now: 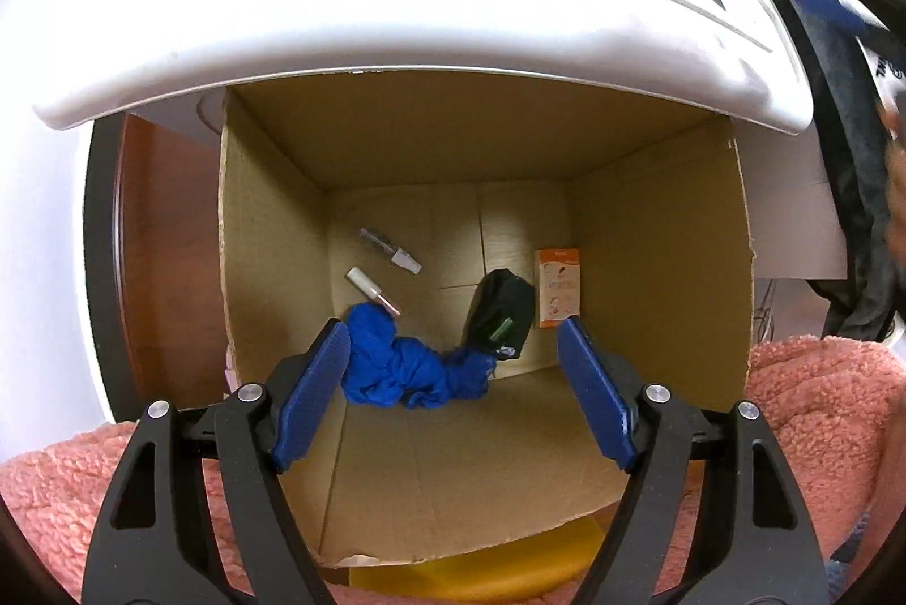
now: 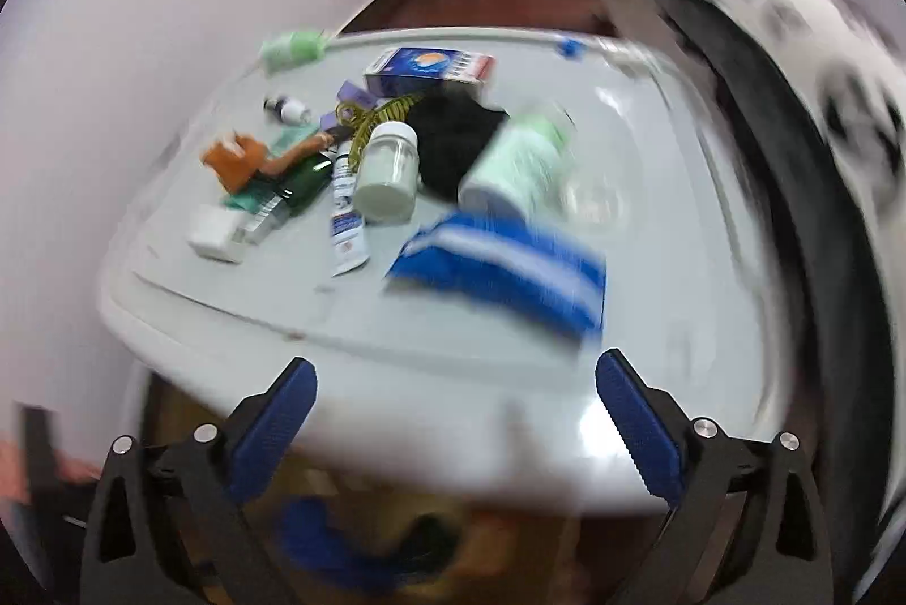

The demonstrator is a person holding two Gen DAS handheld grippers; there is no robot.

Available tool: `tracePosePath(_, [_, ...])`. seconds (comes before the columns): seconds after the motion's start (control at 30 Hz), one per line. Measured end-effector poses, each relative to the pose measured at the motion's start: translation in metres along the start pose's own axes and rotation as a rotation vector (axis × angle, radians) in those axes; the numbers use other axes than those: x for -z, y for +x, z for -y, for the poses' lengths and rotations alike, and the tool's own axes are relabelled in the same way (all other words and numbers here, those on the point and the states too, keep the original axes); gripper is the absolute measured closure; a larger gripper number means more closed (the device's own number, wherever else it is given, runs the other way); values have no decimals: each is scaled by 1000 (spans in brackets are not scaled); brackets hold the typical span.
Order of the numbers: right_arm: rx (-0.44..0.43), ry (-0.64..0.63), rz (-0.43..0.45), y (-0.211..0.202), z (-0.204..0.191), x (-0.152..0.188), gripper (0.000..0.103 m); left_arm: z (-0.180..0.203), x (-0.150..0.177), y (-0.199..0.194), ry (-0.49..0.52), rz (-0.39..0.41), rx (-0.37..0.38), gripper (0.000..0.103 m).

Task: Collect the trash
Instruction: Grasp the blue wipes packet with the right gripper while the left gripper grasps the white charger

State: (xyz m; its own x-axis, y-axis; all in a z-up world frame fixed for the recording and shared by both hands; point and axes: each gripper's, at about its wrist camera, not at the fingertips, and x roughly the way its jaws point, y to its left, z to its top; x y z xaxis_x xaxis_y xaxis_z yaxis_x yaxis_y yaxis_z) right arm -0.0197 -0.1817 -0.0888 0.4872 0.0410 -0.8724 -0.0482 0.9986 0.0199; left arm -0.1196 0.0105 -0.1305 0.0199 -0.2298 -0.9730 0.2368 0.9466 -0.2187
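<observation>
The open brown cardboard box [image 1: 481, 435] standing below the worktop edge serves as the trash bin. It holds a crumpled blue cloth [image 1: 407, 367], a black pouch [image 1: 501, 310], a small orange-and-white carton [image 1: 558, 288] leaning on the right wall, and two slim tubes [image 1: 390, 249], all lying loose at the bottom, consistent with having been dropped in.

The left gripper [image 1: 453, 373] hangs over the box mouth, jaws spread wide and holding nothing.

The white plastic worktop [image 2: 651, 322] above carries the remaining litter: a white-lidded jar [image 2: 388, 172], a pale green bottle [image 2: 518, 163], a blue-and-white striped packet [image 2: 504, 271], a blue carton [image 2: 427, 70] and smaller items in a loose heap. The right gripper [image 2: 456, 412] faces this heap from the near edge, jaws released and empty, well short of any item; its view is motion-blurred. Judgement: collection is partly done, most items outstanding.
</observation>
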Motion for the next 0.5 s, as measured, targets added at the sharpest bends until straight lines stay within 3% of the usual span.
tracePosePath(0.1, [23, -117, -68, 32, 8, -22, 8, -3, 0, 0, -13, -8, 27, 29])
tracePosePath(0.37, [8, -200, -197, 98, 13, -43, 16, -8, -4, -2, -36, -13, 41, 29])
tracePosePath(0.4, [-9, -189, -188, 98, 14, -43, 20, -9, -4, -2, -43, -15, 42, 29])
tracePosePath(0.43, [-36, -173, -184, 96, 16, -42, 35, -11, -5, -3, -51, -16, 44, 29])
tracePosePath(0.47, [-36, -158, -175, 93, 16, -42, 44, -11, -5, -4, -56, -13, 44, 29])
tracePosePath(0.5, [-22, -144, -173, 90, 16, -42, 46, -12, -6, -4, -59, -11, 43, 29])
